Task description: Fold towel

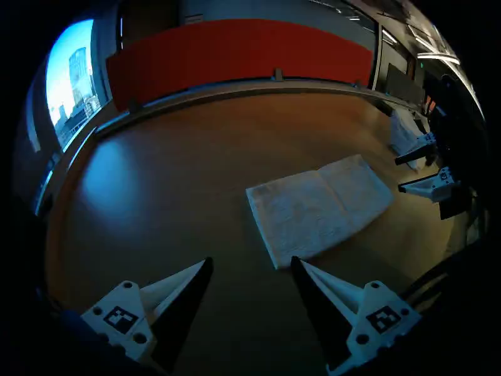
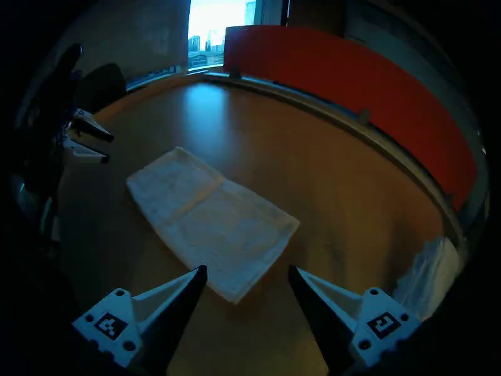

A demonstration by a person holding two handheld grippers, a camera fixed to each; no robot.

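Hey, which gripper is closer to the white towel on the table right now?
Right, narrowly. The towel reaches in between the open jaws of the right gripper; the left gripper has the opposite end only level with its jaw tips.

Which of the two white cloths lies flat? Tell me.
The towel at the middle of the table, flat with one crease across it; the other cloth sits bunched at its edge.

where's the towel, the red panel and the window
towel (image 1: 319,210), left gripper view, middle of its top face
red panel (image 2: 363,88), right gripper view, middle of its front
window (image 1: 72,84), left gripper view, middle of the glass
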